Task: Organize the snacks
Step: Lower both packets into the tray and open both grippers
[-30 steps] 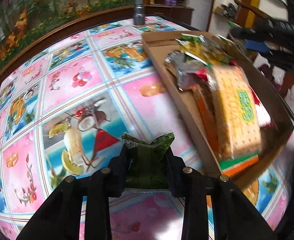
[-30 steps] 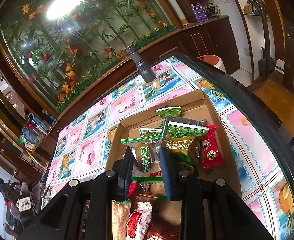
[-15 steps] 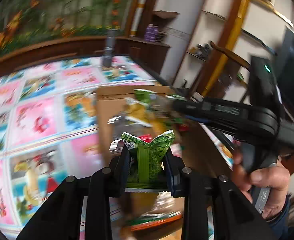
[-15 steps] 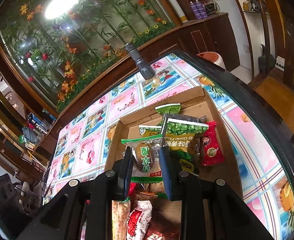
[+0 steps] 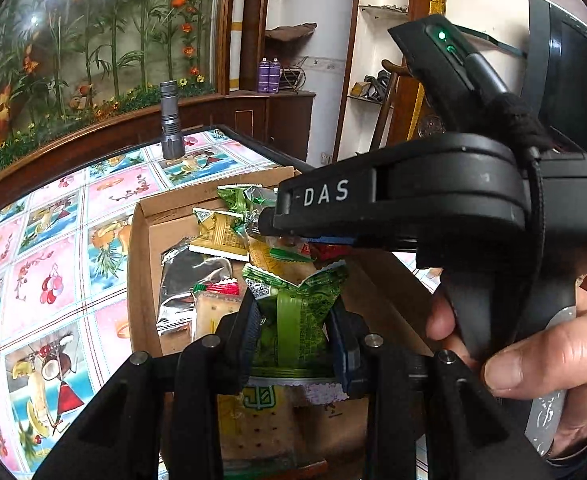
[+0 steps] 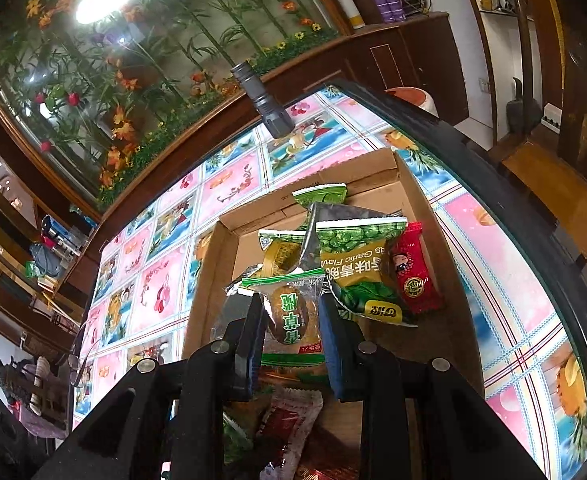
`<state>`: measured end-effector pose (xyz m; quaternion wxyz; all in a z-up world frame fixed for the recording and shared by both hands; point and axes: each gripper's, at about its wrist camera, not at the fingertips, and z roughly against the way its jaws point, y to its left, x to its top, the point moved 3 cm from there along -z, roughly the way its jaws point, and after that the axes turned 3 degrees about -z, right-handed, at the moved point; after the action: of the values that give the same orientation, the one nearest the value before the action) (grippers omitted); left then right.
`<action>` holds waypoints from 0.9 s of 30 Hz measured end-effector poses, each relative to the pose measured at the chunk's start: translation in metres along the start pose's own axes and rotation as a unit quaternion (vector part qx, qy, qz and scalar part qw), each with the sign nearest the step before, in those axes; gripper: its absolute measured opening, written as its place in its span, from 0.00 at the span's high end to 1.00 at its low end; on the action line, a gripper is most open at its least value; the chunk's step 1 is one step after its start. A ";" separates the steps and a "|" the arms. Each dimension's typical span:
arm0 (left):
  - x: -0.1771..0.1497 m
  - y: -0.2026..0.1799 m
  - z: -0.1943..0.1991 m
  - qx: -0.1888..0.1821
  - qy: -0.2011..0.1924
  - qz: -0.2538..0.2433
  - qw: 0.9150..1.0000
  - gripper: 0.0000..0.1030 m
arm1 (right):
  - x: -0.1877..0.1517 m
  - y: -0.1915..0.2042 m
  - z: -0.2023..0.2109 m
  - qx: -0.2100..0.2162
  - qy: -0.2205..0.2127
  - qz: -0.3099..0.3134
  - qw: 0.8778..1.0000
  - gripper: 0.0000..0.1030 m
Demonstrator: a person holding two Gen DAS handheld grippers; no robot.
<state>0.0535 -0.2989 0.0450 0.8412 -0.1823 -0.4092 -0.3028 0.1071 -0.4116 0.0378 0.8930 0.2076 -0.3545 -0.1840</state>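
Item: snack sorting into a cardboard box point(image 5: 141, 280) on the fruit-print tabletop point(image 5: 53, 272). Step in hand, by judgement: two packets carried over the box for placing. Advice: lower each packet toward a bare patch of cardboard before letting go, lay it flat rather than dropping it on the pile, and keep the two tools from colliding, since the right one crosses close in front of the left. Left claw point(image 5: 293, 320): narrowly set, clamped on a green foil snack packet point(image 5: 293, 304), held upright above the near end of the box, over a cracker pack point(image 5: 261, 412). Right claw point(image 6: 289, 320): nearly closed, gripping a clear-and-green packet with a brown cake inside point(image 6: 291, 312), above the box's middle. Contents beyond it: green-pea bag point(image 6: 357, 264), red sweet packet point(image 6: 413, 276). Far on the tabletop: a grey flashlight point(image 5: 170, 120), standing upright.
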 end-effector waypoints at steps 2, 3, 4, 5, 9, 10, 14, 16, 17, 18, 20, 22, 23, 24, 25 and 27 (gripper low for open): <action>-0.001 0.002 0.001 -0.002 -0.004 0.003 1.000 0.70 | 0.000 0.000 0.000 -0.002 -0.001 0.001 1.000 0.72; -0.001 0.003 0.001 -0.003 -0.005 0.005 1.000 0.70 | 0.000 0.001 0.000 -0.005 -0.003 0.003 1.000 0.71; -0.001 0.003 0.001 -0.005 -0.006 0.006 1.000 0.70 | 0.000 0.001 0.001 -0.006 -0.004 0.004 1.000 0.71; 0.000 0.004 0.001 -0.006 -0.006 0.007 1.000 0.70 | 0.000 0.001 0.001 -0.006 -0.004 0.003 1.000 0.71; 0.000 0.004 0.000 -0.007 -0.006 0.007 1.000 0.70 | 0.000 -0.001 0.002 -0.008 -0.004 -0.003 1.000 0.71; -0.001 0.005 0.000 -0.007 -0.006 0.006 1.000 0.70 | 0.001 -0.001 0.002 -0.007 -0.003 -0.004 1.000 0.71; -0.001 0.004 -0.002 -0.007 -0.005 0.004 1.000 0.69 | 0.001 0.000 0.002 -0.006 -0.001 -0.004 1.000 0.70; -0.001 0.003 -0.002 -0.007 -0.006 0.004 1.000 0.67 | 0.001 0.000 0.002 -0.007 -0.001 -0.005 1.000 0.70; -0.001 0.003 -0.002 -0.007 -0.006 0.005 1.000 0.66 | 0.001 -0.001 0.002 -0.008 -0.002 -0.005 1.000 0.70; -0.001 0.003 -0.001 -0.007 -0.007 0.006 1.000 0.65 | 0.001 -0.001 0.002 -0.008 -0.002 -0.005 1.000 0.70; 0.000 0.004 0.001 -0.007 -0.010 0.009 1.000 0.58 | 0.001 -0.001 0.003 -0.009 -0.003 -0.006 1.000 0.69; 0.001 0.007 0.003 -0.009 -0.014 0.017 1.000 0.53 | 0.002 -0.001 0.004 -0.013 -0.006 -0.003 1.000 0.69; 0.001 0.008 0.004 -0.011 -0.016 0.020 1.000 0.50 | 0.002 0.000 0.004 -0.015 -0.008 -0.002 1.000 0.69; 0.002 0.009 0.005 -0.011 -0.017 0.021 1.000 0.50 | 0.002 0.000 0.005 -0.015 -0.009 -0.001 1.000 0.69; 0.002 0.009 0.006 -0.012 -0.018 0.022 1.000 0.48 | 0.002 0.000 0.006 -0.013 -0.010 -0.001 1.000 0.69; 0.003 0.010 0.007 -0.014 -0.020 0.025 0.999 0.46 | 0.002 0.000 0.008 -0.014 -0.015 0.001 1.000 0.69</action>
<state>0.0574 -0.2885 0.0506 0.8378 -0.2103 -0.4166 -0.2833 0.1027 -0.4145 0.0447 0.8907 0.1915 -0.3655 -0.1910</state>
